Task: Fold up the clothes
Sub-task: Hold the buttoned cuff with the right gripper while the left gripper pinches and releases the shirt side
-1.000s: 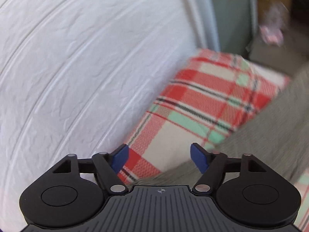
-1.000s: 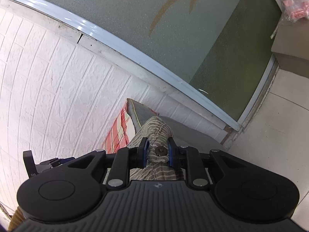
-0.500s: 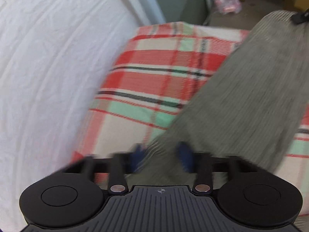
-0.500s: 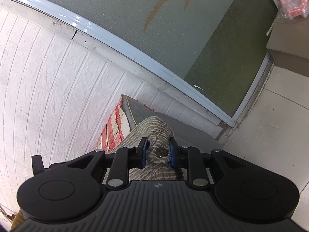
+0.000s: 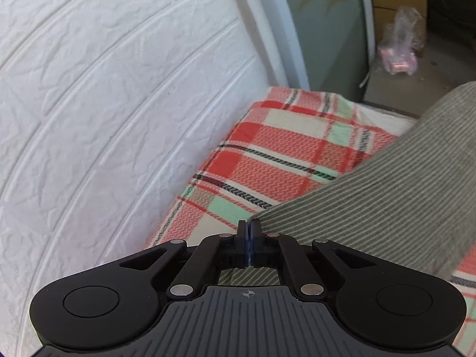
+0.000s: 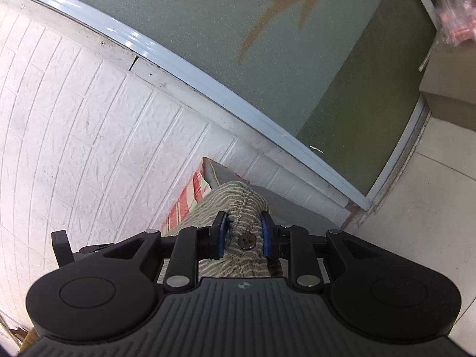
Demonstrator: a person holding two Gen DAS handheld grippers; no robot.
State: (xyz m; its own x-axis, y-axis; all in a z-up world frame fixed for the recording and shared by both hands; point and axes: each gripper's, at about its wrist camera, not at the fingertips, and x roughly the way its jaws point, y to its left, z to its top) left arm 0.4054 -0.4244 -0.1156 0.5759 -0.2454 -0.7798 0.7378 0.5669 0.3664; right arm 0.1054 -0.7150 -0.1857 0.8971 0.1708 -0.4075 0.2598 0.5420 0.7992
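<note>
Grey-green striped garment (image 5: 386,208) is hanging between the two grippers and slanting across the right half of the left wrist view. Left gripper (image 5: 248,239) is showing its blue pads pressed tightly together, pinching a corner edge of the garment; more striped cloth is showing through the gap under the linkage. Right gripper (image 6: 242,233) is clamping a bunched, thicker fold of the same garment (image 6: 238,205), its fingers sitting partly apart around the cloth, with a dark button (image 6: 246,241) lying between the pads. Below the garment, a red, cream and mint plaid blanket (image 5: 276,154) is lying flat against a white brick-pattern wall (image 5: 104,104). A frosted glass panel (image 6: 297,44) with painted swirls is running above the wall in the right wrist view. A clear plastic bag (image 5: 398,50) with pink contents is sitting well beyond the blanket.
</note>
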